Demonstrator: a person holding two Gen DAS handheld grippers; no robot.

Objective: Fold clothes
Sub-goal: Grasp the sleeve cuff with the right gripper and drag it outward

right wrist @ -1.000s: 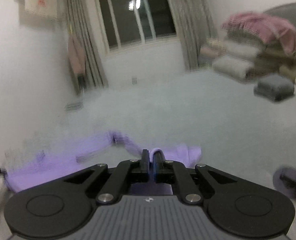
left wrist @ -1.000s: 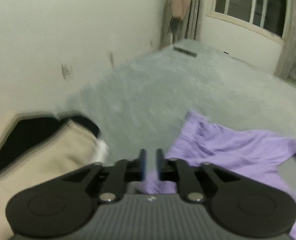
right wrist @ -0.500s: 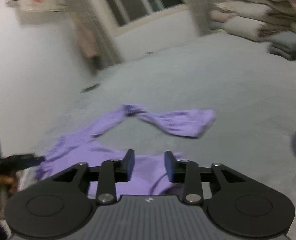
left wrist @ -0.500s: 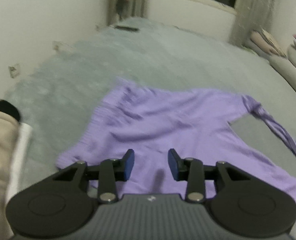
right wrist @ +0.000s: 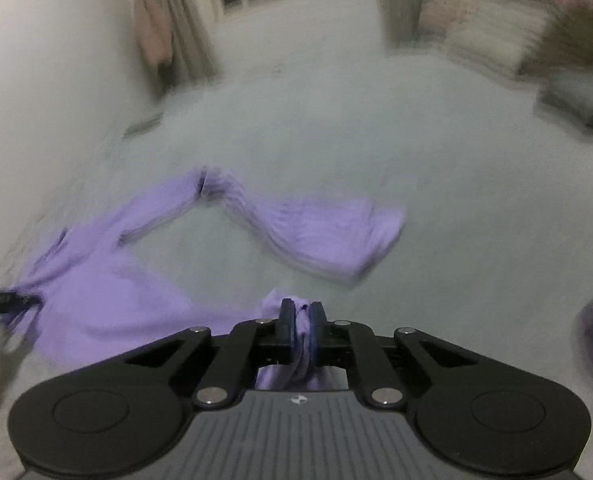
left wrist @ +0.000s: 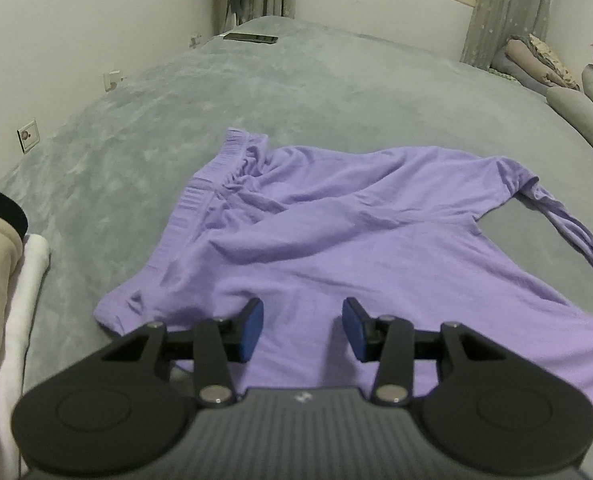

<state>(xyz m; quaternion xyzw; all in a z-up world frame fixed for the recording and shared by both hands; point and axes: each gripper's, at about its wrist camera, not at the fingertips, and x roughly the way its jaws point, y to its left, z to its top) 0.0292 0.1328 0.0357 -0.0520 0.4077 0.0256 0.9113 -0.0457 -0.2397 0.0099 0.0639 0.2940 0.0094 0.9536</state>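
Observation:
A purple long-sleeved top (left wrist: 336, 232) lies spread and wrinkled on the grey bed cover (left wrist: 200, 104). My left gripper (left wrist: 303, 328) is open and empty, hovering just above the top's near edge. In the blurred right wrist view the same top (right wrist: 108, 300) lies with one sleeve (right wrist: 320, 232) bent across the cover. My right gripper (right wrist: 301, 316) is shut on a bunched fold of the top's near edge, with cloth showing between the pads.
A black phone (left wrist: 250, 37) lies at the far end of the bed near the wall. Folded beige and white cloth (left wrist: 0, 280) sits at the left. Pillows and stacked bedding (left wrist: 568, 92) line the right side. A folded grey item (right wrist: 576, 100) lies far right.
My left gripper opened and let go of the top, then swung over it. My right gripper opened half a second ago and has now shut again on the top's near edge.

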